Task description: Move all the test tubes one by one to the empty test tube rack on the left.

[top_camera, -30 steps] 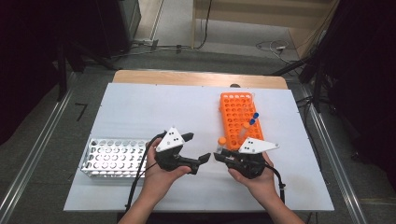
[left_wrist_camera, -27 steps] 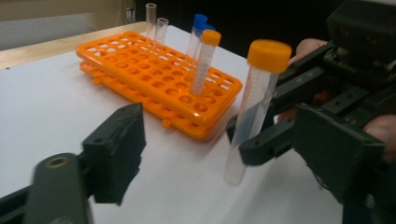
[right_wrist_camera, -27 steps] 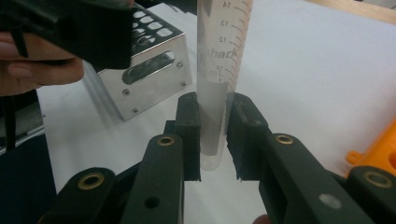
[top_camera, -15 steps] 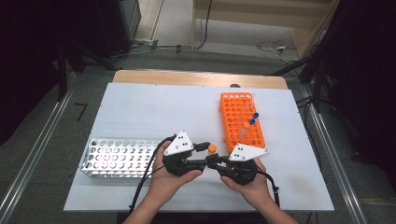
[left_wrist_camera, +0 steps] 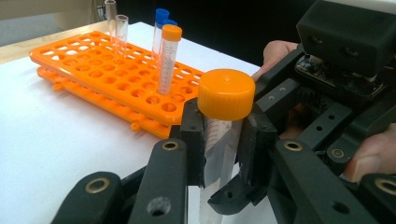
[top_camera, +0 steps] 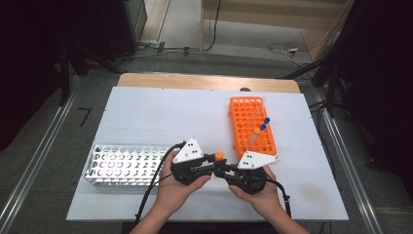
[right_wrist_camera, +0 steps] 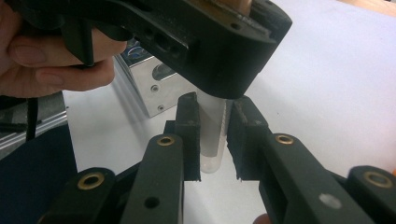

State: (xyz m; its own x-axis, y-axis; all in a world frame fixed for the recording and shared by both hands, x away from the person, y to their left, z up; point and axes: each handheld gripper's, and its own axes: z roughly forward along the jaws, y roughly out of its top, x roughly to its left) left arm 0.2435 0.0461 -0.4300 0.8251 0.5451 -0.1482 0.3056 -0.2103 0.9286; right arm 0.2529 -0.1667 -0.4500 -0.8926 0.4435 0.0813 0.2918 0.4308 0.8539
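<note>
- Orange-capped tube [top_camera: 218, 157] sits low in the middle of the high view, upright between both grippers and lifted off the table, likely mid-handover.
- Left gripper [left_wrist_camera: 223, 140] has just been closing; its jaws now clamp the clear tube right under the cap, a hold that suits carrying it.
- Right gripper [right_wrist_camera: 213, 135] pinches the tube's lower end, so each grip leaves room for the other.
- Orange rack [top_camera: 252, 126], right of centre, holds a few capped tubes; the white rack [top_camera: 124, 164], lower left, looks vacant, probably the destination.
- White table [top_camera: 160, 117] carries both racks; a wooden edge shows at its far side, with grey floor, cables and dark surroundings beyond.
</note>
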